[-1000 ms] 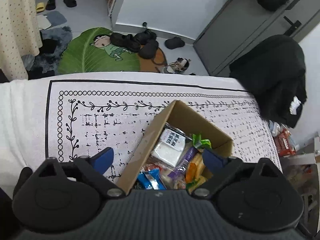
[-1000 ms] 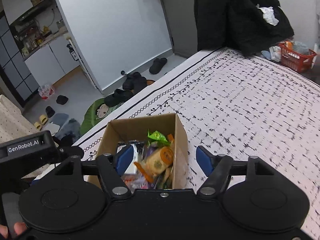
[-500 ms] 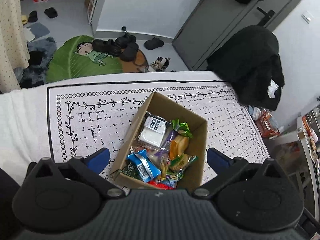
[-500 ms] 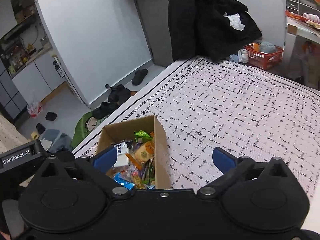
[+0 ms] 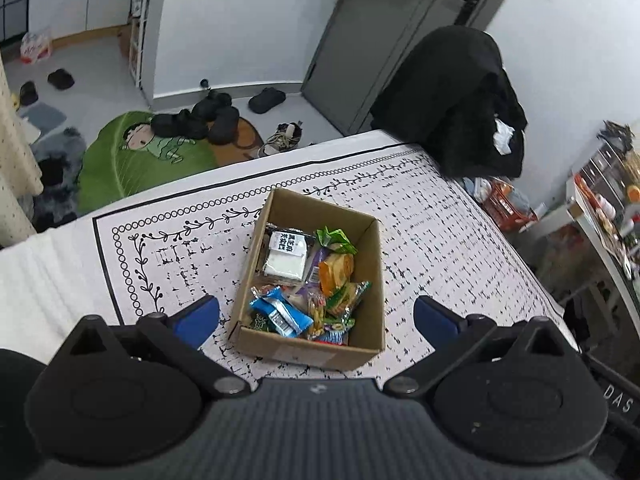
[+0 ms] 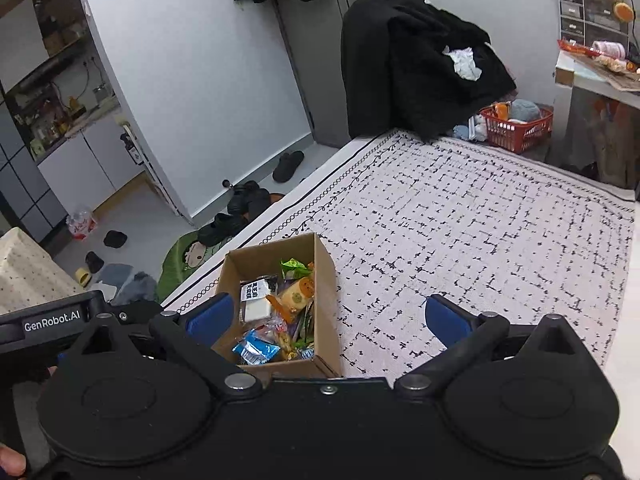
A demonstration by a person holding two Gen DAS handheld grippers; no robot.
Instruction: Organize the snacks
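Observation:
A brown cardboard box (image 5: 370, 280) (image 6: 326, 292) stands on the patterned white cloth and holds several snack packs: a white pack with a black label (image 5: 286, 254) (image 6: 254, 300), a blue pack (image 5: 280, 314) (image 6: 254, 348), a green pack (image 5: 336, 238) and an orange round pack (image 5: 338, 268) (image 6: 298, 294). My left gripper (image 5: 316, 316) hangs open above the box's near end, nothing between its blue-padded fingers. My right gripper (image 6: 326, 316) is open too, over the box's right wall, holding nothing. The left gripper's body (image 6: 52, 320) shows at the left edge of the right wrist view.
The cloth-covered surface (image 6: 460, 220) stretches wide to the right of the box. A black coat (image 5: 460, 96) (image 6: 420, 64) hangs past its far corner, with a red basket (image 6: 516, 126) beside it. Shoes and a green mat (image 5: 144, 152) lie on the floor beyond the far edge.
Both grippers have drawn back and up from the box, so it looks smaller and whole. Their fingers have spread wider. The snacks in the box lie as before.

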